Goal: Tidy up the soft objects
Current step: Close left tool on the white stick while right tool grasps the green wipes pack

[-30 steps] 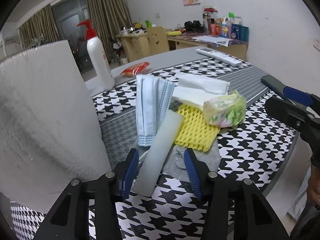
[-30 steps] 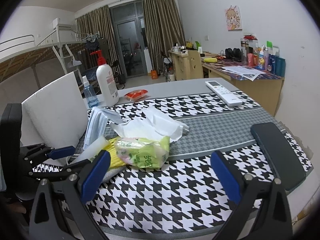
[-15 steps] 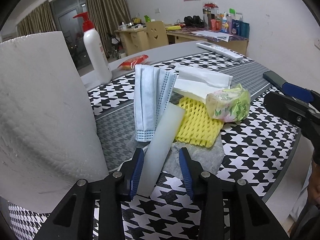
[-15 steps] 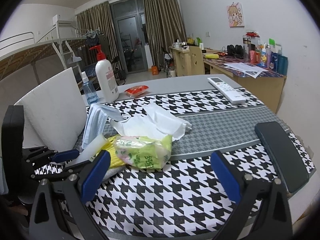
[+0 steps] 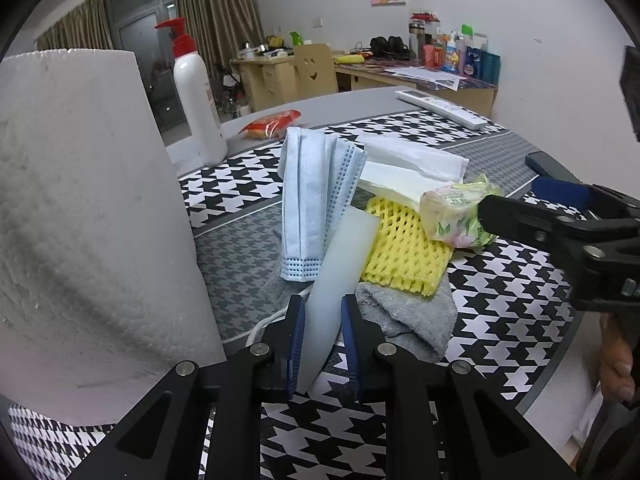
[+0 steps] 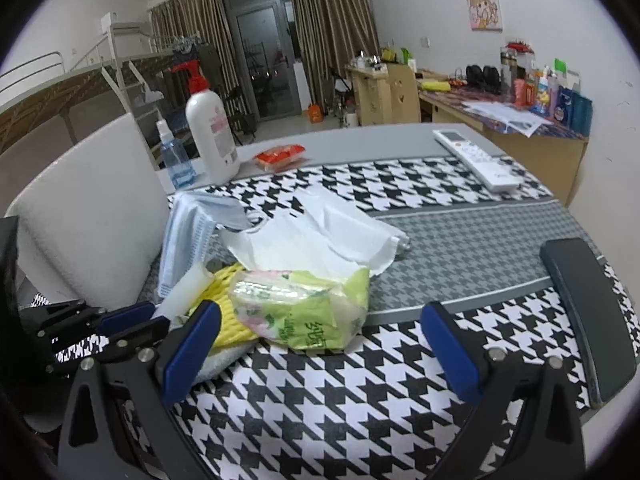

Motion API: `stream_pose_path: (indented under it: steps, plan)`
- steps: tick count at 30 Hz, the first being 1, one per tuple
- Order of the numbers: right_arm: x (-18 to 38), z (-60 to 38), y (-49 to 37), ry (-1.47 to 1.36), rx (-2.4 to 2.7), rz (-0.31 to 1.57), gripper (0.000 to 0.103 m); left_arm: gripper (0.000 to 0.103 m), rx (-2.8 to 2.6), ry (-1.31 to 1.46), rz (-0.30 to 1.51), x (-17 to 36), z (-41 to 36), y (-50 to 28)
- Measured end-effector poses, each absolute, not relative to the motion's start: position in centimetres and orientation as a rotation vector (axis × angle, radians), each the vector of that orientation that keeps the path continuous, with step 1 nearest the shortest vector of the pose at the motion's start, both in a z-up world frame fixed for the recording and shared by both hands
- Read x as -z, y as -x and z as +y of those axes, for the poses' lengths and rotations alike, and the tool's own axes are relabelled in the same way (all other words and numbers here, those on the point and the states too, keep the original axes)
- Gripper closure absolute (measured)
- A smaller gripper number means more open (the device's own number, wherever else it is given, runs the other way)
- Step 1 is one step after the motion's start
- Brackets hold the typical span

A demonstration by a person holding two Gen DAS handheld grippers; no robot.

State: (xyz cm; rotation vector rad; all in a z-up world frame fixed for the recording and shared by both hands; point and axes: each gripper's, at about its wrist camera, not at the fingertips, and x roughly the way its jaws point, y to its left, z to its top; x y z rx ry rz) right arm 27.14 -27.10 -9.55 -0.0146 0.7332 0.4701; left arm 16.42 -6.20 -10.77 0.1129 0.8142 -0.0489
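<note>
Table (image 5: 520,280): houndstooth cloth; the soft things lie heaped at its middle, ahead of both claws.
Roll (image 5: 92,208): big white paper roll, upright at 9 o'clock of the left claw, just beside the heap.
Heap: mask (image 5: 316,200) at 12 o'clock of the left claw, tissues (image 5: 408,164) at 1 o'clock behind it, yellow net (image 5: 404,248) and green pack (image 5: 460,216) at 2 o'clock, grey cloth (image 5: 408,320) underneath.
Strip (image 5: 340,276): pale foam strip, its long axis running from the left claw up towards 1 o'clock, its far end leaning on the mask and net.
Left claw (image 5: 322,344): nearly closed, both pads pressed on the strip's near end; it has the strip in its grip.
Right claw (image 6: 320,340): wide open, holding nothing; the pack (image 6: 304,308) sits at 12 o'clock between its fingers, a little beyond the tips.
Key relation: the strip lies straight along the left claw's line, so a pull back towards 6 o'clock likely frees it; the left is the nearer claw.
</note>
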Motion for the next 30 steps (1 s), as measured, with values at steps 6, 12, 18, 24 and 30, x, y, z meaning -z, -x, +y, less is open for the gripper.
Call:
stream_pose_path:
  steps: [6,12,18,24,30]
  plan:
    - [10.1,-26.5,-28.3,0.004,-0.478,0.78,0.002,0.084,0.056,-0.106,0.81,10.6,-6.0,-16.2]
    - [10.5,-25.7,-28.3,0.016,-0.499,0.795,0.002,0.087,0.058,-0.107,0.81,10.6,-6.0,-16.3]
    - [10.7,-25.4,-28.6,0.011,-0.508,0.821,0.02,0.091,0.055,-0.106,0.801,10.4,-6.0,-16.1]
    - [10.2,-25.6,-27.7,0.021,-0.506,0.809,0.027,0.094,0.064,-0.112,0.802,10.3,-6.0,-15.9]
    - [9.3,-26.4,-26.3,0.017,-0.496,0.775,0.028,0.094,0.076,-0.104,0.793,10.1,-5.7,-15.7]
